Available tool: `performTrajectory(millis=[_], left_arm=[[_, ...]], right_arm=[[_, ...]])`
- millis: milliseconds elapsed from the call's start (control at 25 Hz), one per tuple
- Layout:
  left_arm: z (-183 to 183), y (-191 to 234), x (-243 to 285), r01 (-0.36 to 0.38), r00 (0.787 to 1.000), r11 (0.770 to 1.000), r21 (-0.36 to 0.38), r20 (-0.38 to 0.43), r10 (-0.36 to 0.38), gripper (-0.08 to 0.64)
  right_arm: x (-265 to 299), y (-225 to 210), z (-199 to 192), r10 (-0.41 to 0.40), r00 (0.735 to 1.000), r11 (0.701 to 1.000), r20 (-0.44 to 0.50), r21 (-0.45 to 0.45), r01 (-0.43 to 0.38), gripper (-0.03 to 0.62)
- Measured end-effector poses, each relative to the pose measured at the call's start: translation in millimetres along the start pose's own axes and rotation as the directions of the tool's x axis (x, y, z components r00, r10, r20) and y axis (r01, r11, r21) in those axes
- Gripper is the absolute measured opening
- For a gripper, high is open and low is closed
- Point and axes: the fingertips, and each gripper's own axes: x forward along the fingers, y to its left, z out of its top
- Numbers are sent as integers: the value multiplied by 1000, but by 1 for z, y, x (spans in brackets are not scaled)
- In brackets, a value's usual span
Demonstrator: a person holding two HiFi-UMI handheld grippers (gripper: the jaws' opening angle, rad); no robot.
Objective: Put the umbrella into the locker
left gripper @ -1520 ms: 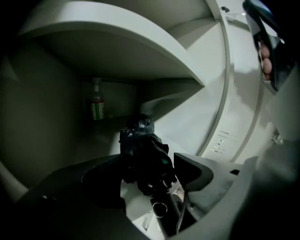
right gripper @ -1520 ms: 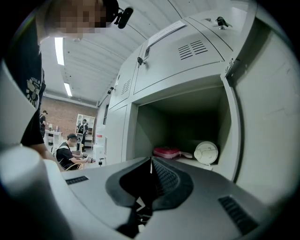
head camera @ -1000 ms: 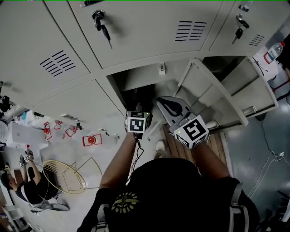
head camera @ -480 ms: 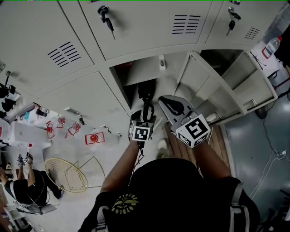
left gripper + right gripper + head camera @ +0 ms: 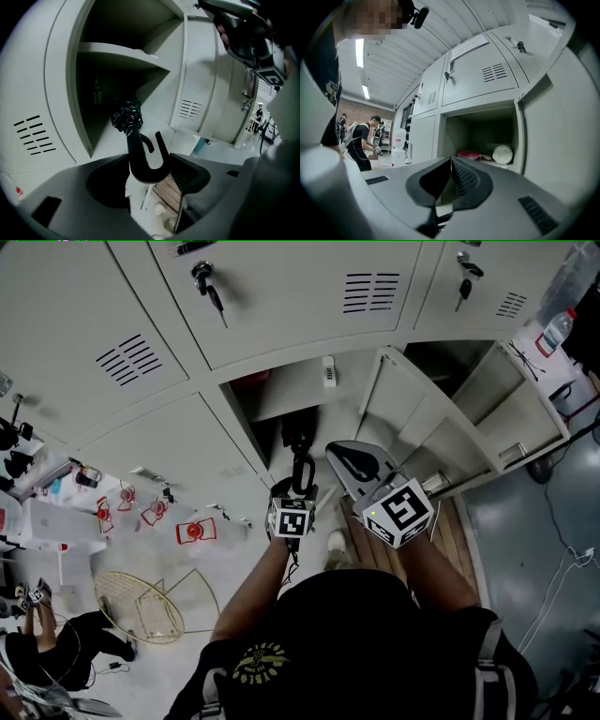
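Observation:
A black folded umbrella (image 5: 127,117) lies with its canopy inside the open lower locker compartment (image 5: 117,49). Its hooked handle (image 5: 145,168) sticks out toward me. My left gripper (image 5: 150,164) is around that hook; its jaws have just been closing, and the pads now sit against the handle's sides. From the head view the handle (image 5: 302,470) shows just beyond the left gripper (image 5: 298,491) at the compartment's mouth (image 5: 281,399). Right of it my right gripper (image 5: 336,454) hovers shut and empty, by the open door (image 5: 412,418). It points level at another open compartment (image 5: 483,136).
Keys (image 5: 208,287) hang in the upper locker doors. A second door (image 5: 525,399) stands open at the right. On the floor lie a gold wire frame (image 5: 141,610), red-white items (image 5: 192,531) and wooden slats (image 5: 450,531). People (image 5: 363,140) stand in the background.
My left gripper has drawn down and back toward me from the locker mouth, and the umbrella's handle now shows beyond it. The right gripper has stayed put.

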Motion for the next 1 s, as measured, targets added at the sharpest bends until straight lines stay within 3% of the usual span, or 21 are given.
performTrajectory(millis=[280,600,1000], left_arm=[[22,10,6,-2,998,1000,-30,55,3,282],[46,25,23,-31,996,1000,-1,84,31,278],[61,38,47,-54,997,999,7,56,54,274]], right_arm=[[7,-2,2,19,1000,1000,-1,-5,-19,31],[11,-12,2,24,1000,1000,-4,-14,-24,31],[5,-16,3,13,1000,1000,0,-14,-13,31]])
